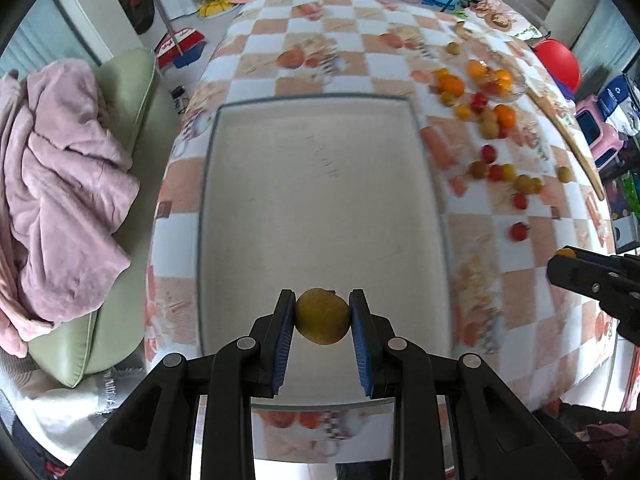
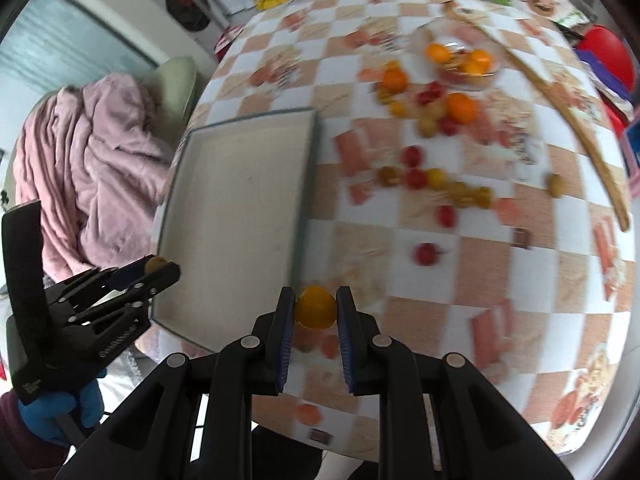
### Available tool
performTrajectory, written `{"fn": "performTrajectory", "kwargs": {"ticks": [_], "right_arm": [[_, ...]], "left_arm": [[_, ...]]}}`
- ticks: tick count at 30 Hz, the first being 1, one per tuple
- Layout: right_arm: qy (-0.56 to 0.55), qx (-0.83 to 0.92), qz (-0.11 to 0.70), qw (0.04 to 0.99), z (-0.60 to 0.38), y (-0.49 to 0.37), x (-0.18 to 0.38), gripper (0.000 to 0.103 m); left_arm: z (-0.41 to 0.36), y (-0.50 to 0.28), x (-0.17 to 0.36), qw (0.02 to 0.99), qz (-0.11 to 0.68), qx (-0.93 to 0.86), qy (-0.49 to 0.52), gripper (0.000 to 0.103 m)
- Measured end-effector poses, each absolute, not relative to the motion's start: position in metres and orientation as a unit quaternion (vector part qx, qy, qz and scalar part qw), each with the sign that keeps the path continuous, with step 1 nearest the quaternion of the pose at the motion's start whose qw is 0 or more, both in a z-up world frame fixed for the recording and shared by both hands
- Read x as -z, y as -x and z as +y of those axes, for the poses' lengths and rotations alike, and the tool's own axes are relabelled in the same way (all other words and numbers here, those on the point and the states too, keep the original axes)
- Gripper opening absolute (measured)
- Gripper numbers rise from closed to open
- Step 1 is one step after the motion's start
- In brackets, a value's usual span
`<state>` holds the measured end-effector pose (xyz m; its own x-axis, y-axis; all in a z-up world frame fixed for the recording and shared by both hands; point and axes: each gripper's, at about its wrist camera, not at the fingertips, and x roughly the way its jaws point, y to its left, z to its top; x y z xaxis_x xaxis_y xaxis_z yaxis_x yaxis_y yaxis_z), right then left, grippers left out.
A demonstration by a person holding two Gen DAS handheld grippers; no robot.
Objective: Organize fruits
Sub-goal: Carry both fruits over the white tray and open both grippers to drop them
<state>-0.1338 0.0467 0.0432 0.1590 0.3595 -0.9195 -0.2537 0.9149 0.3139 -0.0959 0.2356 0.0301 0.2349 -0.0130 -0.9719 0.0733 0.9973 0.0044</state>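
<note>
My left gripper (image 1: 322, 312) is shut on a dull yellow-green fruit (image 1: 322, 316) and holds it above the near end of a shallow grey tray (image 1: 320, 184). The tray holds no fruit. My right gripper (image 2: 316, 306) is shut on a small orange-yellow fruit (image 2: 316, 307), above the tablecloth just right of the tray's near corner (image 2: 298, 240). The left gripper also shows in the right wrist view (image 2: 156, 266), over the tray's left edge. The right gripper shows at the right edge of the left wrist view (image 1: 566, 258). Several red, yellow and orange fruits (image 1: 492, 120) lie scattered on the table.
A clear bowl (image 2: 460, 62) with oranges stands at the far right. A long wooden stick (image 2: 560, 108) lies along the right side. A green chair with a pink blanket (image 1: 60, 184) stands left of the table. The checked tablecloth (image 1: 320, 52) covers the table.
</note>
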Motion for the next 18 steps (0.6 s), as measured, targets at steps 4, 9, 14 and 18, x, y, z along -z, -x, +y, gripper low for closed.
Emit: {"fn": "performTrajectory", "kwargs": {"ticks": [4, 9, 14, 18], "right_arm": [[-0.024, -0.215, 0.635, 0.742, 0.084, 0.128, -0.027, 0.023], [-0.011, -0.223, 0.657, 0.720, 0.119, 0.121, -0.006, 0.023], [-0.012, -0.216, 0.678, 0.703, 0.141, 0.113, 0.019, 0.023], [-0.017, -0.203, 0.688, 0.697, 0.149, 0.106, 0.034, 0.023]], "left_arm": [[0.254, 0.095, -0.011, 0.774, 0.632, 0.025, -0.021, 0.029], [0.262, 0.089, 0.010, 0.762, 0.647, 0.029, -0.016, 0.029], [0.267, 0.084, 0.030, 0.751, 0.659, 0.029, -0.018, 0.029], [0.271, 0.079, 0.042, 0.746, 0.665, 0.030, -0.013, 0.029]]}}
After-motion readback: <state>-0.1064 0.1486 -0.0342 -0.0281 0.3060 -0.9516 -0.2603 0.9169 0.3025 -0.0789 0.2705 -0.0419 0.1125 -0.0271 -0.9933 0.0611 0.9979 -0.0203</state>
